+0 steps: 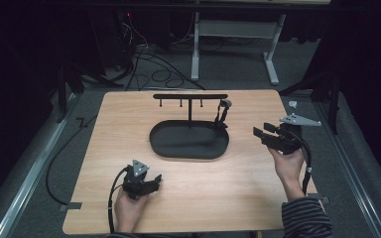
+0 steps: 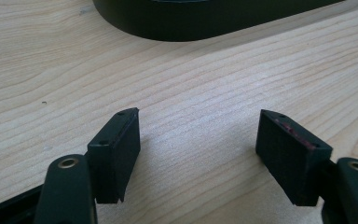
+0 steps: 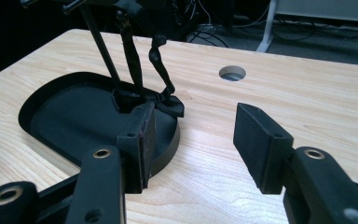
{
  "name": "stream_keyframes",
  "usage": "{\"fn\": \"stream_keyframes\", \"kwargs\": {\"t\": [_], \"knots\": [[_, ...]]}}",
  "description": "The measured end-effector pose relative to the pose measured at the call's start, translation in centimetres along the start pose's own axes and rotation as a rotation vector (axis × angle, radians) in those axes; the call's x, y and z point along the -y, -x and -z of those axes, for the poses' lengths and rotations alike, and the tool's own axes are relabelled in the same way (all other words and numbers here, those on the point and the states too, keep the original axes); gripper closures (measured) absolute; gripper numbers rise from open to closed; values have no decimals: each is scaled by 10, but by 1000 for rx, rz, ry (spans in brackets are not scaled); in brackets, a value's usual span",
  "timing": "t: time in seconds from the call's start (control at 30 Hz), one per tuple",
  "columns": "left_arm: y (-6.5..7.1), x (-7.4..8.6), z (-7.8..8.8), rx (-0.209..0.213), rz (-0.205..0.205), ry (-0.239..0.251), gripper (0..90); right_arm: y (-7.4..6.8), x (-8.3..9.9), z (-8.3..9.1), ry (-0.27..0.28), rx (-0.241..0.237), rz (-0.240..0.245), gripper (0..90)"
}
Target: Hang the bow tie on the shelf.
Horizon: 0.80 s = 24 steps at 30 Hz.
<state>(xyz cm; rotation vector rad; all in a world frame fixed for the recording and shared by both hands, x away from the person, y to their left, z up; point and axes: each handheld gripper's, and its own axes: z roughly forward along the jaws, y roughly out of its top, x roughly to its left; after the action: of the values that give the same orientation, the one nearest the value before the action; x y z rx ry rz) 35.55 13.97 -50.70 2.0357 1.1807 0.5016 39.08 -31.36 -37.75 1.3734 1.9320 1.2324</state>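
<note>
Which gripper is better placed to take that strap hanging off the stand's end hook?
The right gripper, most likely. It sits open beside the end of the stand where the strap hangs, and its own view faces it. The left gripper is nearer the table's front edge, facing the tray.

Dim lab or recording studio, wooden bench on grey carpet, loose cables at twelve o'clock, black curtains

Open table all round a central stand

The black oval tray with its upright T-bar rack and hanging strap blocks the table middle; front, left and right stretches lie bare.
</note>
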Motion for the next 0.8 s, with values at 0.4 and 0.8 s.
{"fn": "stream_keyframes", "kwargs": {"t": [0.4, 0.8], "knots": [[0, 0, 0, 1, 0, 0, 310, 2, 12, 11, 19, 1, -6, 514], [0, 0, 0, 0, -1, 0, 310, 3, 24, 17, 21, -5, -15, 515]]}}
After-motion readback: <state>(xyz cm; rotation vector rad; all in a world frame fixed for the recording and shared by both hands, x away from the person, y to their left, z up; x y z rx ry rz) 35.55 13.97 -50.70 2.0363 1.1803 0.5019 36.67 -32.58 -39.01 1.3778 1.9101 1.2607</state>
